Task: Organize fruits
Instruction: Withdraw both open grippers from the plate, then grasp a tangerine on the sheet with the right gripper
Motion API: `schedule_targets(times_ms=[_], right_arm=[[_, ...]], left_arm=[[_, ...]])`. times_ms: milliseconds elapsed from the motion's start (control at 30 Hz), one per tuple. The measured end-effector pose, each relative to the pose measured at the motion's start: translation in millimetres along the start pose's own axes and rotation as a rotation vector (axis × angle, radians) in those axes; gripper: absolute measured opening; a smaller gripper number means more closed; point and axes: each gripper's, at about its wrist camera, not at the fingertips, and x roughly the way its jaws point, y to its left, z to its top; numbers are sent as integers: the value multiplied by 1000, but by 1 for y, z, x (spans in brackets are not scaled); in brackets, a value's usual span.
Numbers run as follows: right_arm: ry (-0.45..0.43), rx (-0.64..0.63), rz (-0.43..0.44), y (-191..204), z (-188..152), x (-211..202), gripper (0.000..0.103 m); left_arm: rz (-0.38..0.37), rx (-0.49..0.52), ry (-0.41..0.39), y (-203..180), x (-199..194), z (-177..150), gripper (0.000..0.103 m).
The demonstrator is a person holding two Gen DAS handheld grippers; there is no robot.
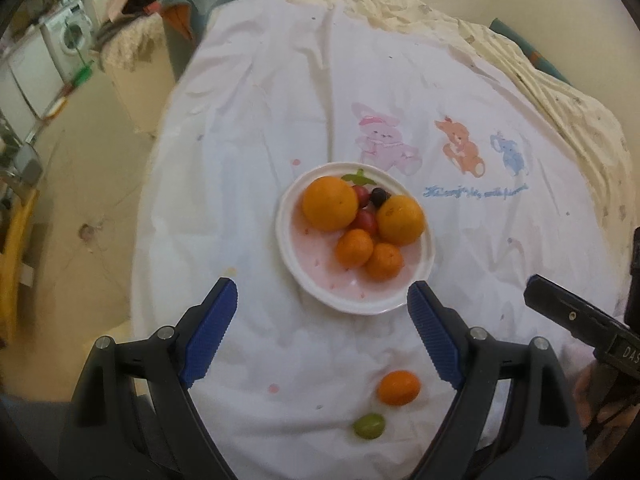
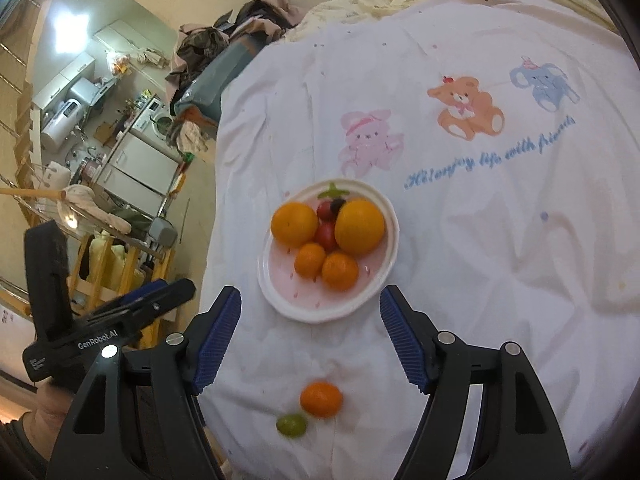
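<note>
A white plate (image 1: 304, 276) (image 2: 280, 300) sits on a white printed cloth. It holds two large oranges (image 1: 330, 203) (image 2: 359, 227), two small mandarins (image 1: 354, 248) (image 2: 340, 271), red cherry tomatoes (image 1: 366, 220) (image 2: 325, 235) and a dark grape (image 1: 379, 196). A loose mandarin (image 1: 399, 388) (image 2: 321, 399) and a green grape (image 1: 369, 426) (image 2: 292, 425) lie on the cloth near me. My left gripper (image 1: 322, 300) is open and empty, above the cloth before the plate. My right gripper (image 2: 310, 308) is open and empty, likewise.
The cloth (image 1: 480, 240) (image 2: 500, 240) has pink, orange and blue animal prints and covers a bed. The bed's left edge drops to the floor (image 1: 80, 200). A washing machine (image 1: 68, 36) and clutter stand far left. A mop (image 2: 80, 200) leans at the left.
</note>
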Motion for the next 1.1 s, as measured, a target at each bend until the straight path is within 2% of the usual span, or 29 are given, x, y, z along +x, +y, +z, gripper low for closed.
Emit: schedule_targets(times_ms=[133, 300, 533, 667, 767, 833, 1100], right_arm=[[41, -7, -48, 2, -20, 2, 75], [140, 29, -93, 1, -43, 17, 75], [281, 109, -79, -4, -68, 60, 74], [350, 119, -98, 0, -81, 84, 63], [378, 96, -123, 4, -87, 98, 59], [390, 89, -139, 5, -89, 104, 48], [381, -12, -164, 11, -83, 100, 45]], left_arm=[[16, 4, 7, 2, -5, -20, 85], [24, -26, 51, 9, 1, -43, 85], [19, -85, 88, 25, 16, -60, 85], [27, -110, 97, 32, 20, -63, 85], [18, -115, 109, 33, 22, -65, 85], [13, -113, 113, 33, 23, -65, 85], [12, -90, 141, 31, 28, -69, 85]])
